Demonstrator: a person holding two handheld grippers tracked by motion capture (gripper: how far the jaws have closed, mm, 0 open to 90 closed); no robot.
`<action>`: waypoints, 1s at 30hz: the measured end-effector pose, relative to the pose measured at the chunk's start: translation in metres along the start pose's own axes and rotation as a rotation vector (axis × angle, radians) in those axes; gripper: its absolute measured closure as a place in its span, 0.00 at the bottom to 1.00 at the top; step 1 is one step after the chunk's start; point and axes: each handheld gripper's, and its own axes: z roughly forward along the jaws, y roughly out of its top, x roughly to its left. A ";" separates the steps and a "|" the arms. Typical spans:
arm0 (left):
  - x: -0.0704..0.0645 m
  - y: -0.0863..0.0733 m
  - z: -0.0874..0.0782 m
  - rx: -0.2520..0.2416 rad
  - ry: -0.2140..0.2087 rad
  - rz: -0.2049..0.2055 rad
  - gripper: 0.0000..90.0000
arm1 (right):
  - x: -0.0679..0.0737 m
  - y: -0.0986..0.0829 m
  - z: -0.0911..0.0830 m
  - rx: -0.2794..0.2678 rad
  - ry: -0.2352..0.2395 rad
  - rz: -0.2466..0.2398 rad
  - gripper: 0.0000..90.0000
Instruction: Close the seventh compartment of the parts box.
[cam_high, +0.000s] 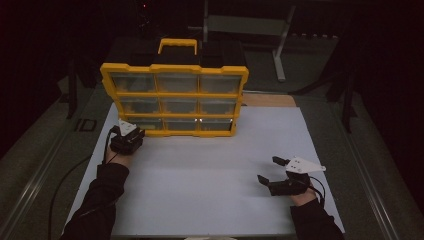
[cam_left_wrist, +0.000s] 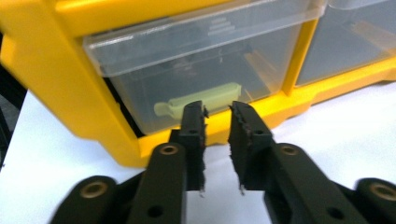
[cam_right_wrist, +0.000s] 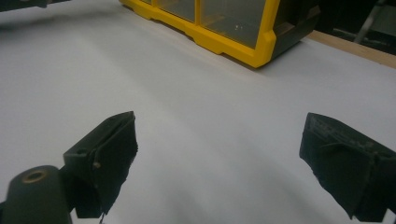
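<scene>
On the white table top (cam_high: 210, 175) stands one yellow plastic organiser case (cam_high: 174, 93), upright, with nine clear drawers in three rows of three. Its bottom-left clear drawer (cam_left_wrist: 196, 79) holds one pale yellow-green clip-like piece (cam_left_wrist: 201, 100). The left gripper (cam_left_wrist: 217, 122) sits just before that drawer, jaws narrowly apart, gripping nothing. The right gripper (cam_high: 270, 170) rests well apart, jaws spread wide, empty.
</scene>
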 end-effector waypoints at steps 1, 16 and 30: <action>0.000 -0.001 -0.002 0.004 0.000 0.010 0.78 | 0.000 0.000 0.000 0.000 0.000 0.001 0.12; -0.001 0.000 -0.023 0.015 -0.045 -0.001 0.44 | 0.000 0.000 0.000 0.001 -0.001 0.000 0.12; -0.002 -0.005 -0.034 0.053 -0.101 -0.038 0.02 | 0.000 0.001 0.000 0.002 -0.002 0.000 0.12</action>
